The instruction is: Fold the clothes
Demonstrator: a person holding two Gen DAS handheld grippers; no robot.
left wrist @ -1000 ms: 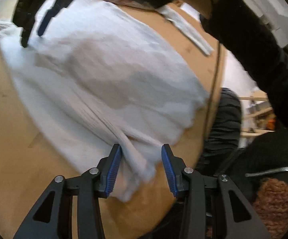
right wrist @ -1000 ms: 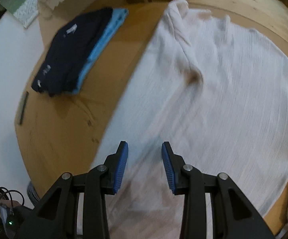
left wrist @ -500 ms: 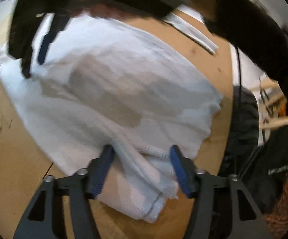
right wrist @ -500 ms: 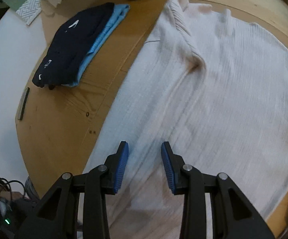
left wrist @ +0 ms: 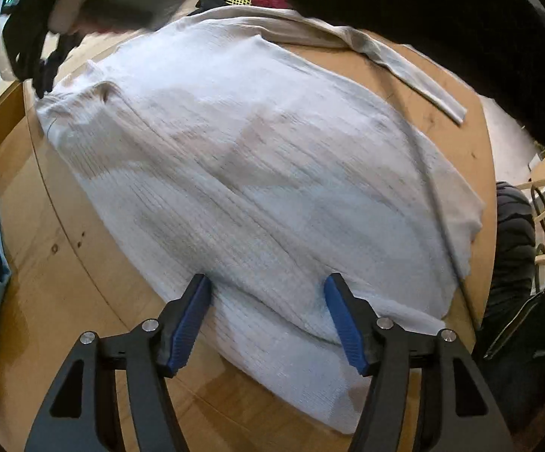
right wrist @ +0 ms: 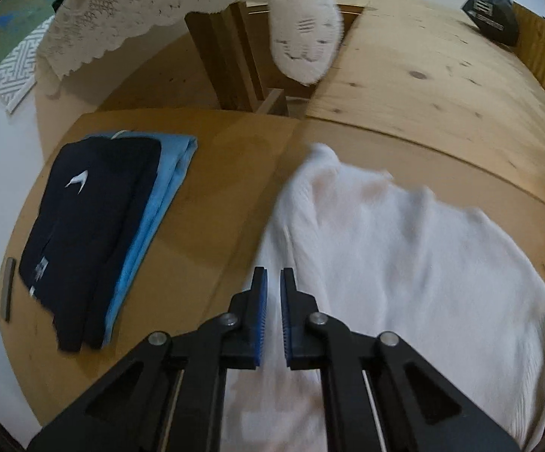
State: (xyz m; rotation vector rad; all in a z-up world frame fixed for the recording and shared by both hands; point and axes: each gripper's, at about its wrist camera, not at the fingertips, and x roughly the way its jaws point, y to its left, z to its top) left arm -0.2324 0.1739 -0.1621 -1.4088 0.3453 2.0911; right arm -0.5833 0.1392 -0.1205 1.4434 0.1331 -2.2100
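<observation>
At the far left of our right wrist view we see a navy garment (right wrist: 84, 233) folded on top of a light blue one (right wrist: 159, 222), both lying on the wooden table (right wrist: 212, 203) well apart from the white ribbed sweater (right wrist: 404, 263). Further right, our right gripper (right wrist: 273, 282) has its blue pads drawn nearly together over the sweater's left edge; we cannot tell whether any cloth is pinched. In the left wrist view the sweater (left wrist: 264, 173) lies spread flat across the table (left wrist: 65, 271), one sleeve (left wrist: 415, 75) trailing toward the upper right. Our left gripper (left wrist: 268, 290) hovers released, its pads wide apart over the near hem.
</observation>
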